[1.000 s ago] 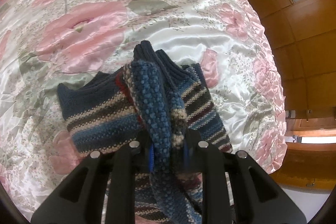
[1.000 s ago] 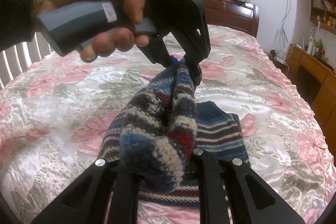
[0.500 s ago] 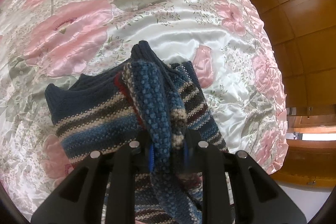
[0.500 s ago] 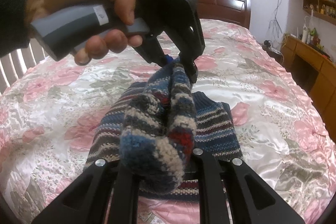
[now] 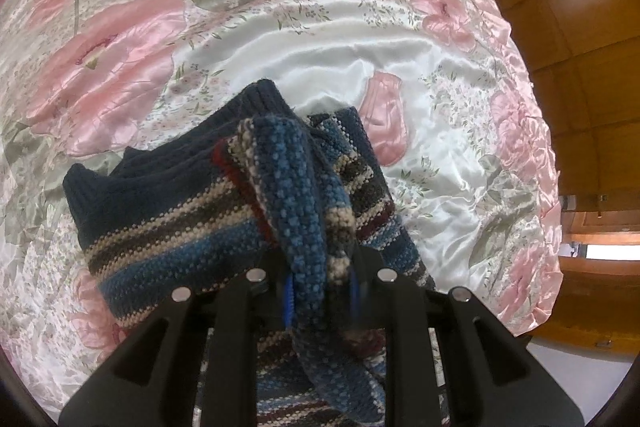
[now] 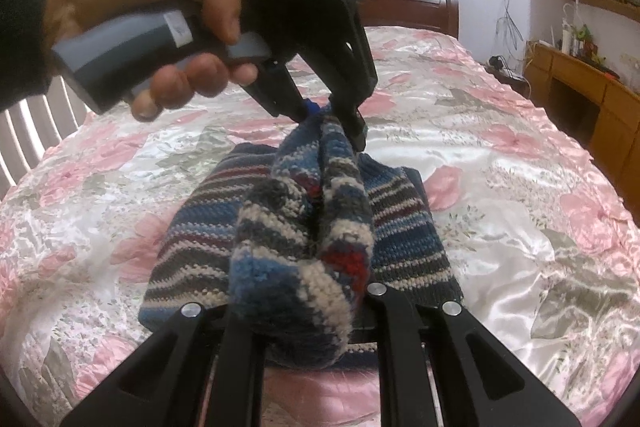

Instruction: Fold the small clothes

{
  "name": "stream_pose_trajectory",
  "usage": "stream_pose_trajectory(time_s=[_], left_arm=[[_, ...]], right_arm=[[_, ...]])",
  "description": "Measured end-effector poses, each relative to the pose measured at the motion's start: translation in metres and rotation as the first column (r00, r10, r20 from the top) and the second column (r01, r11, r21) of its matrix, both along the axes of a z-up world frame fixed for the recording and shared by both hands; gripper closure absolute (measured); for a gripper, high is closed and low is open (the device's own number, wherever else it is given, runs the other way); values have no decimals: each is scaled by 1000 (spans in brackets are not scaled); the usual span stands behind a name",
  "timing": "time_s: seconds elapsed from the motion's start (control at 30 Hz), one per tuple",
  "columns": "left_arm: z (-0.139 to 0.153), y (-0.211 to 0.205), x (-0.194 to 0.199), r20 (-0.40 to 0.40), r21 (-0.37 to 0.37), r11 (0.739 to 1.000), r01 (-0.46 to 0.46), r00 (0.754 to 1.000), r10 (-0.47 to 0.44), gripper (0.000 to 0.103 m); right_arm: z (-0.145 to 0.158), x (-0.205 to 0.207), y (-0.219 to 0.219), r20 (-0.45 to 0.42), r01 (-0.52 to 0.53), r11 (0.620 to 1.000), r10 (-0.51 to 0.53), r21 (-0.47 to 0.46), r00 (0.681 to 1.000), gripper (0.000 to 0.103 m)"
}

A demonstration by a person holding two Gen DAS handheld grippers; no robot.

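On a satin floral bedspread [image 6: 500, 163], a striped knit sweater [image 6: 404, 227] lies partly folded, one edge lifted; the left gripper [image 6: 332, 115] and right gripper [image 6: 296, 311] each pinch that bunched edge; uneven release could skew the fold on slippery satin.

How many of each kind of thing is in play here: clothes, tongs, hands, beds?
Knitted striped sweater: 1
Tongs: 2, the left tongs and the right tongs, both clamped on the sweater
Hand in view: 1, holding the left tongs
Bed with flowered satin cover: 1
Total: 5
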State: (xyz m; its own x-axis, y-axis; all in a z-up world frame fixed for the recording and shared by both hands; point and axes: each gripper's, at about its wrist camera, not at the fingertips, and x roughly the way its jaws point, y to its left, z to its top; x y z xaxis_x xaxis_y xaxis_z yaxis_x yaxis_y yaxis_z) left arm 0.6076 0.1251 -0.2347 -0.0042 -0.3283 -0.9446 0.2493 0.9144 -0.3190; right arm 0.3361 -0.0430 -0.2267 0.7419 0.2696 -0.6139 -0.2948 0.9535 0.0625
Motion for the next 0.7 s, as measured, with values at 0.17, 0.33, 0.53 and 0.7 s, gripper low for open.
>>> stream_pose_trajectory(time_s=[0.17,0.33,0.53,0.7], left_arm=[[-1,-10,4,1,18,1000,7,1000,-7,85],[0,-30,3,1,49,998,35,999,-35,85],[-15,-48,4,-5,102,994,38,999,-38,84],[-27,-60,5,-3,100,994,43,999,-43,55]], right_arm=[[-1,3,-13,1,15,999,-15,31,1000,91],[-5,3,-34,-17,33,996,-32,85,999,91],[-22,10,-57,-96,61,984,-45,170,994,91],[-43,19,-81,-193,70,949,-11,306,981,88]])
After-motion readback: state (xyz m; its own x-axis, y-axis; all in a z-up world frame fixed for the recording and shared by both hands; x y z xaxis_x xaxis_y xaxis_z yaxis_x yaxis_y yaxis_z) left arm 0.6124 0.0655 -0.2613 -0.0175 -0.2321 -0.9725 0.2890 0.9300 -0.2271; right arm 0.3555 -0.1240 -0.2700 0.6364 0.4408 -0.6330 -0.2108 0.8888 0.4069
